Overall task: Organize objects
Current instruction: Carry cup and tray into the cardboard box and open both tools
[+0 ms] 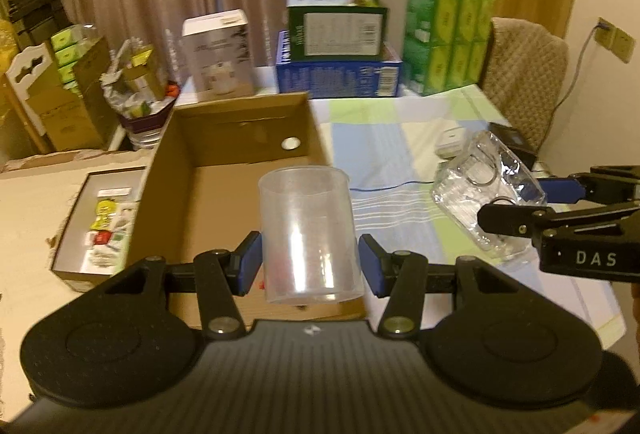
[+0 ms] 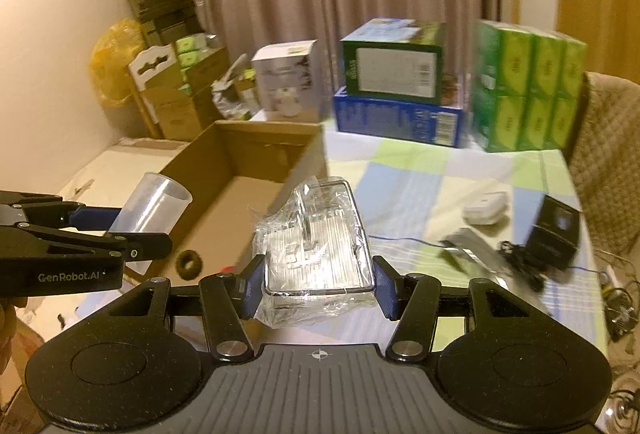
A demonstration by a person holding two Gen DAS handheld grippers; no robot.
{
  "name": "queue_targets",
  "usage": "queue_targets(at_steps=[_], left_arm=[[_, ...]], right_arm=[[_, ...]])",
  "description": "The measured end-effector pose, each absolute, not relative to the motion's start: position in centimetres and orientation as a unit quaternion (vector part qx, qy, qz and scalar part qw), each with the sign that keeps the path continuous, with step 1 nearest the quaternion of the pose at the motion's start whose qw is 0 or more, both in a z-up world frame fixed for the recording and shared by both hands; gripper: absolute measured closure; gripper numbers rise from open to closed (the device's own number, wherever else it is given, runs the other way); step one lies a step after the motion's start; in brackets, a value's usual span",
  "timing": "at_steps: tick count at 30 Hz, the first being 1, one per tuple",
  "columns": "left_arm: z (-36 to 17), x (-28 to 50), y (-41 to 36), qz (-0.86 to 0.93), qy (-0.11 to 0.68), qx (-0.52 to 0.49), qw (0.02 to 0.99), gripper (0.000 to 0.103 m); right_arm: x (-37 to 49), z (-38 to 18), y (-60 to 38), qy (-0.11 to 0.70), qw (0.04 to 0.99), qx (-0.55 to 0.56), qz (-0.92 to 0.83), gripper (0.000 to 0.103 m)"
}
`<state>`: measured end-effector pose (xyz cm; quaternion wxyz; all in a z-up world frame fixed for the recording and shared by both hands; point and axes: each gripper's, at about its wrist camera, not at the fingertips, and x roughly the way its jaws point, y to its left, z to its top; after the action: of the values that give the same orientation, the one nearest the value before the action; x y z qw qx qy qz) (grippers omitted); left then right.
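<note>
My left gripper (image 1: 310,264) is shut on a translucent plastic cup (image 1: 306,230), held upright above the near edge of an open brown cardboard box (image 1: 224,169). In the right wrist view the same cup (image 2: 154,211) hangs at the left beside that box (image 2: 244,185). My right gripper (image 2: 320,284) is shut on a clear plastic container wrapped in film (image 2: 320,242), held over the table just right of the box. From the left wrist view this container (image 1: 480,189) appears at the right, in the right gripper's black fingers.
A striped blue-green tablecloth (image 1: 400,161) covers the table. At the back stand stacked boxes (image 1: 336,45) and green tissue packs (image 1: 448,37). A white device (image 2: 486,207), a black box (image 2: 554,234) and a cable lie at the right. A small tray of packets (image 1: 104,222) sits left of the box.
</note>
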<state>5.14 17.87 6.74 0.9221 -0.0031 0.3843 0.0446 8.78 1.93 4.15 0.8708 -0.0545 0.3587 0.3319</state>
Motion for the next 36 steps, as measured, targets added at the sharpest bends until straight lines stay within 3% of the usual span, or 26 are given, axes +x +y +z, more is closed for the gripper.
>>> queue_targets(at_steps=[18,20,21,36], left_arm=[[0.8,8.5,27.0,0.082,0.444,-0.017,0.892,0.055],[0.4,8.8,27.5,0.083,0.444,-0.027,0.892,0.043],[0.3,8.8,27.7,0.086,0.442,-0.030,0.892,0.030],[1.9,7.1,28.5,0.111,0.420,-0.020,0.901,0.030]], right_arm=[[12.0,1.3,10.9,0.371,0.844,-0.061,0.382,0.051],[12.3,1.1,11.3,0.372,0.843,-0.060,0.384,0.051],[12.5,1.0,11.4,0.374,0.842,-0.059,0.384,0.051],[12.0,0.3,13.2,0.390,0.823,-0.037,0.412,0.051]])
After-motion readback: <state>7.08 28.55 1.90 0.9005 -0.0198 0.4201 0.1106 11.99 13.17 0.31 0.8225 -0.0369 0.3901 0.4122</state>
